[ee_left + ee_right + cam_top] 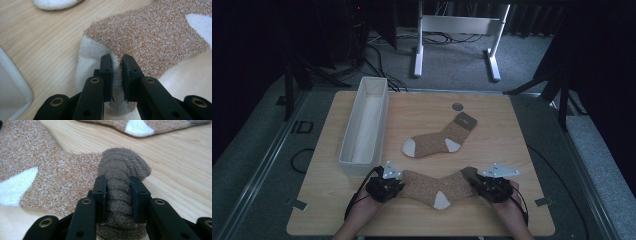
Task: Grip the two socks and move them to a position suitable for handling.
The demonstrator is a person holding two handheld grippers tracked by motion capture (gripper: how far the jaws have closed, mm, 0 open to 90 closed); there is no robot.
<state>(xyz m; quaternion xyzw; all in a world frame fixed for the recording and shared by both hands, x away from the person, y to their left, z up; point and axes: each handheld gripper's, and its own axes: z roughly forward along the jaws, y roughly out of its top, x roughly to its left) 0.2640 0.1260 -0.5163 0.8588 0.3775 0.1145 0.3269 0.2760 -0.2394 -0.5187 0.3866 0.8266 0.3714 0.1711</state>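
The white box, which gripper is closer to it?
Left. The left gripper sits just past the white box's near end; the right gripper is far across.

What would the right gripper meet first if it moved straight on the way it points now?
The right gripper, shut on the near sock's brown cuff, points across bare table toward the far sock. That sock looks first in line, though depth is unclear.

Letters "ID", faint, on floor [303,127] left of table [507,145].
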